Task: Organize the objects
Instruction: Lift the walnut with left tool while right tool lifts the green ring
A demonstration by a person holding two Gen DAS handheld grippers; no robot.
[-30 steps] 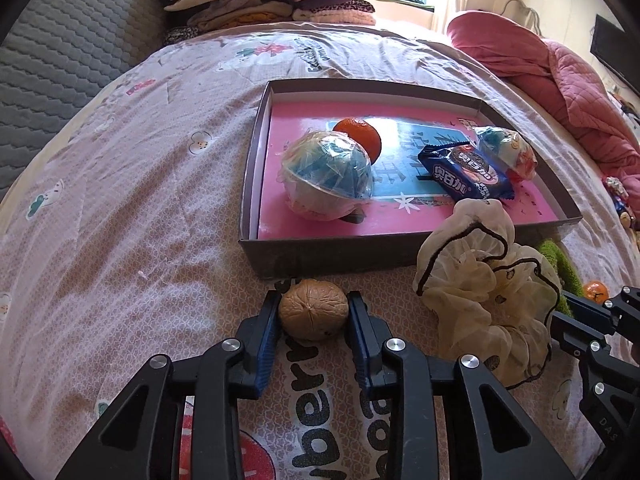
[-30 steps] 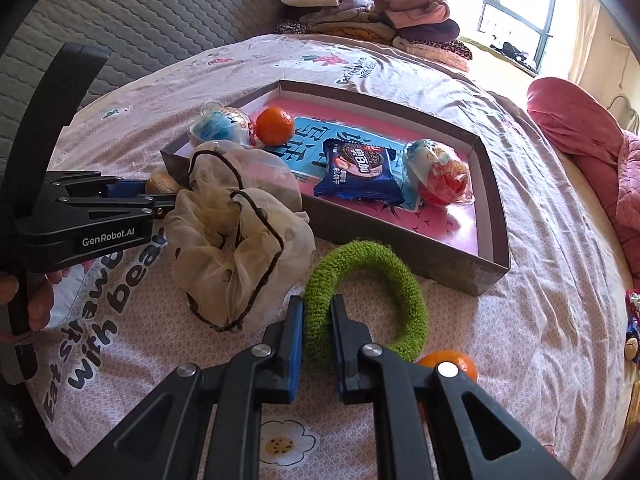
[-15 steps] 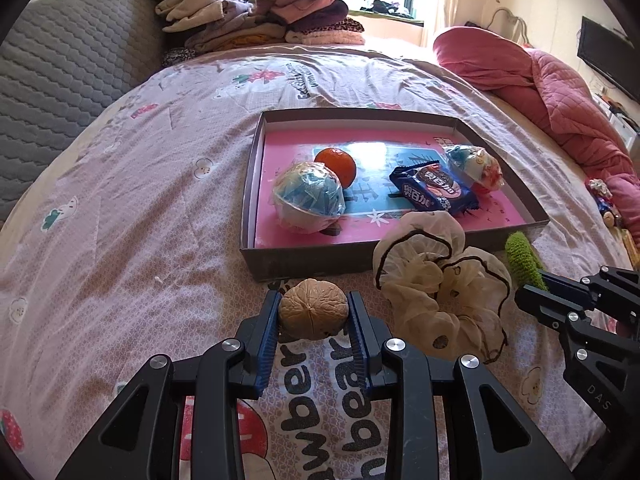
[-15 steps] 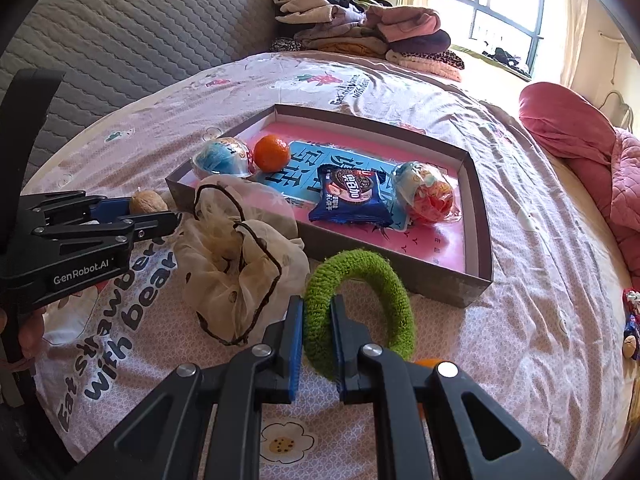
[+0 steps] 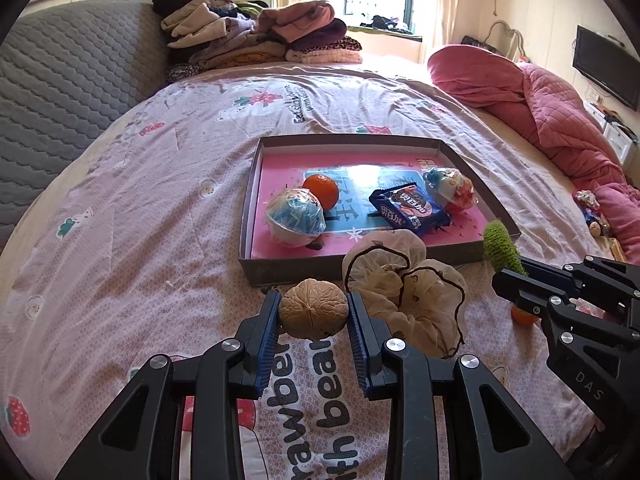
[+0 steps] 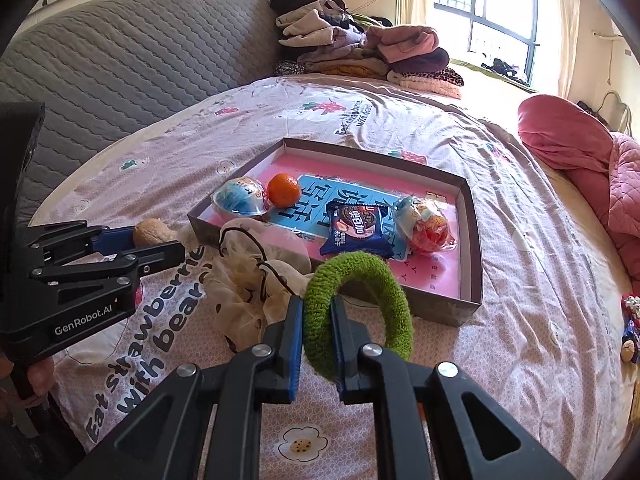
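My left gripper (image 5: 313, 312) is shut on a brown walnut (image 5: 313, 310), held above the bedsheet just in front of the shallow box (image 5: 280, 270). My right gripper (image 6: 316, 312) is shut on a green fuzzy hair ring (image 6: 394, 308), lifted off the bed near the box's front wall (image 6: 436, 312). In the right wrist view the left gripper (image 6: 158, 246) shows at the left with the walnut (image 6: 148, 232). The box holds an orange (image 5: 322, 190), a blue cookie pack (image 5: 408, 208) and two wrapped toy balls (image 5: 296, 218) (image 5: 450, 190). A cream scrunchie (image 5: 404, 292) lies on the sheet between the grippers.
A small orange (image 5: 524, 316) lies on the bed behind the right gripper (image 5: 520, 286). Folded clothes (image 5: 256, 36) are stacked at the head of the bed. A pink quilt (image 5: 560, 112) is heaped along the right. A grey padded headboard (image 6: 120, 64) rises at the left.
Both grippers have risen off the bed with their loads. The green ring now hangs clear of the sheet. The box and scrunchie look farther off and lower in both views.
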